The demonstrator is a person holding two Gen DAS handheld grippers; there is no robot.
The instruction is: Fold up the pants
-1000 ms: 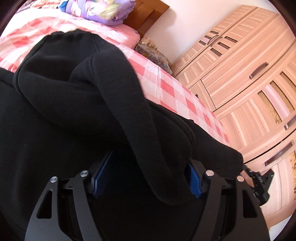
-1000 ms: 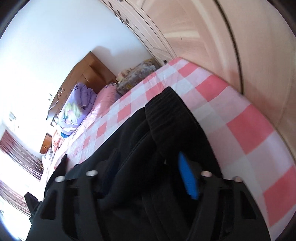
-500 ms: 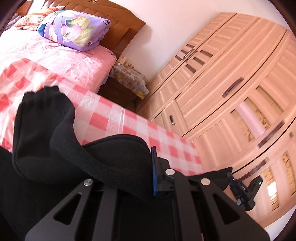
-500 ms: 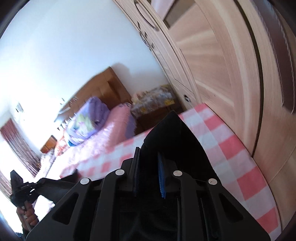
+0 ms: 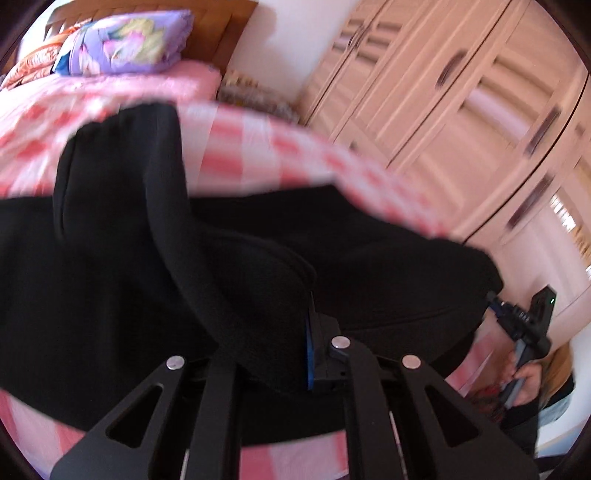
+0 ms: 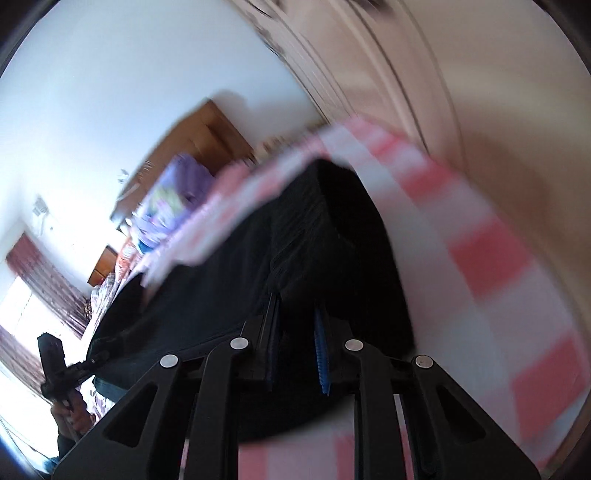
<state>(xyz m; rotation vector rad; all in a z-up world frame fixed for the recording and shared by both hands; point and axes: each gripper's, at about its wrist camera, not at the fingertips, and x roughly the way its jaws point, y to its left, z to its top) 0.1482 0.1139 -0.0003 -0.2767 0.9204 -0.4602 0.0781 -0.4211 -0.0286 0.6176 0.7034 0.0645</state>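
The black pants (image 5: 110, 266) hang stretched between both grippers above the pink checked bed sheet (image 5: 236, 155). My left gripper (image 5: 280, 354) is shut on a thick fold of the black cloth, which hides its left finger. In the right wrist view my right gripper (image 6: 295, 354) is shut on the other end of the pants (image 6: 325, 236), with cloth pinched between the blue pads. The right gripper also shows in the left wrist view (image 5: 524, 325) at the pants' far end, and the left gripper shows in the right wrist view (image 6: 62, 365) at lower left. Both views are blurred.
A wooden headboard (image 5: 221, 33) and a purple floral pillow (image 5: 125, 40) lie at the bed's head. A nightstand (image 5: 255, 92) stands beside it. A pale wood wardrobe (image 5: 461, 96) runs along the bed's right side. The bed's edge lies close to the wardrobe (image 6: 424, 122).
Both grippers closed on the pants between one second and half a second ago. Since then they have lifted and swung the stretched cloth; both views are now motion-blurred.
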